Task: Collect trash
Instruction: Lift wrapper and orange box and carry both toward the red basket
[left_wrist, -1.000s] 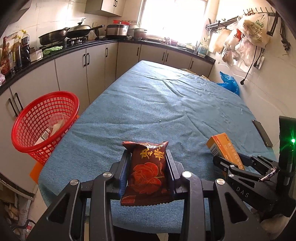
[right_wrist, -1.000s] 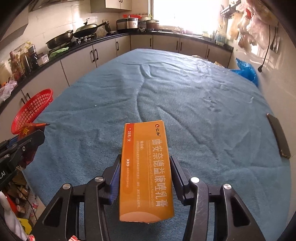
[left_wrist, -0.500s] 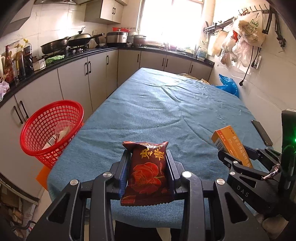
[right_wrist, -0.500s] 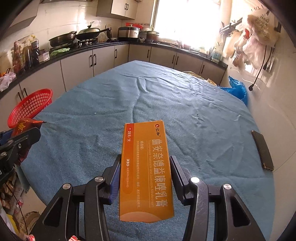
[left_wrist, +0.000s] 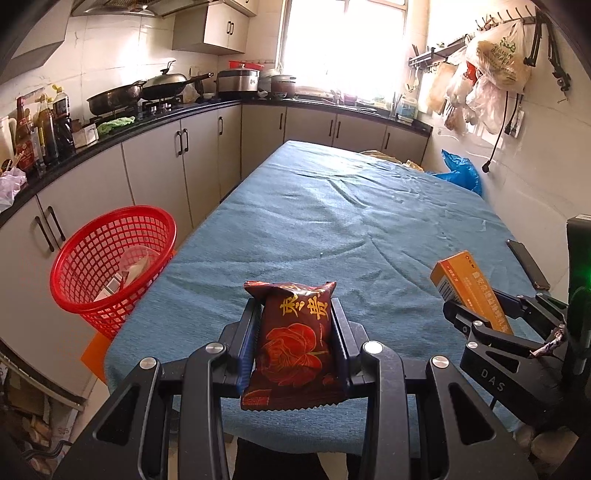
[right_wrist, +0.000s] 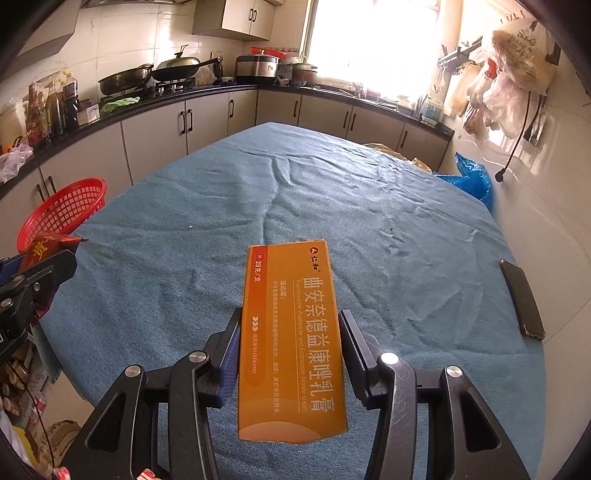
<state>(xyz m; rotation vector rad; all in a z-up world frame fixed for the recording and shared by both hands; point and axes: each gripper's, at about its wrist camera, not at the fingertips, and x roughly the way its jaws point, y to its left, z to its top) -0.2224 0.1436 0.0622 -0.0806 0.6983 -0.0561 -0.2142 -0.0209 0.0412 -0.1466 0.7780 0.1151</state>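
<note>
Your left hand-held gripper (left_wrist: 295, 332) pinches dark red snack packet (left_wrist: 295, 343), gold characters "贵", lower centre. Your right hand-held gripper (right_wrist: 290, 347) pinches orange box (right_wrist: 291, 343): "仁和", "29克/支", "Triamcinolone Acetonide and Econazole Nitrate Cream". Both tilt down over blue worktop (left_wrist: 351, 221). Red basket (left_wrist: 110, 262) now closer to centre, at left.

A glossy, crinkled foil snack packet (left_wrist: 295, 343) sits between the matt black fingers (left_wrist: 246, 338) of the left gripper (left_wrist: 295, 332), whose bolt heads shine like bare metal. At right, the other gripper (right_wrist: 290, 354) clasps a smooth orange cardboard box (right_wrist: 291, 343) with a faint sheen. Rough, wrinkled blue cloth (left_wrist: 332, 221) covers the table. To the left stands a shiny red plastic mesh basket (left_wrist: 110, 266); far off, polished metal pans (left_wrist: 162, 83) catch window light.
</note>
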